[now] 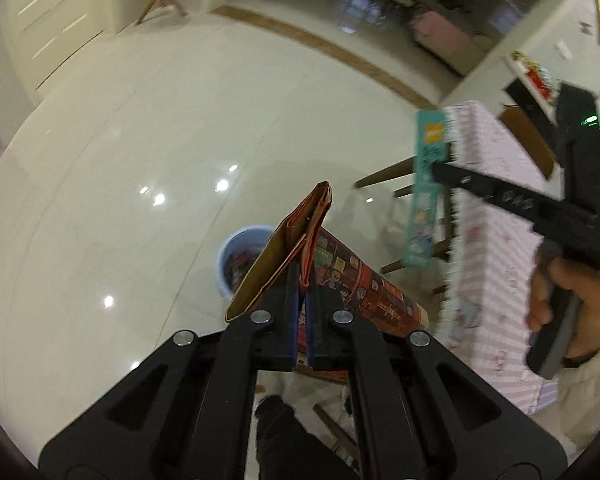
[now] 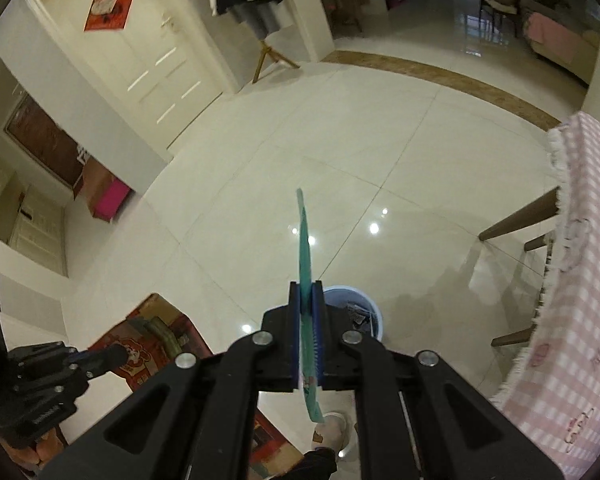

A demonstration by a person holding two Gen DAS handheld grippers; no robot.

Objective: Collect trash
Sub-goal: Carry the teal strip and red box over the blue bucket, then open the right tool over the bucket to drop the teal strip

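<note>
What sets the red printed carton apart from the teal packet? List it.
The red printed carton is bulky, opened out, brown inside; the teal packet is thin and flat, seen edge-on from the right wrist. The carton is clamped in the left gripper; the packet in the right gripper. The carton carries cartoon pictures on red; the packet has a yellow patch. Both are held above the floor near the blue bin.

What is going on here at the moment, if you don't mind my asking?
A person is clearing trash with a handheld gripper in each hand. The left gripper is shut on a flattened red printed carton, and the right gripper is shut on a flat teal package. Both are held above the tiled floor, near a blue bin that already holds some scraps. Neither piece has been dropped in yet.
</note>
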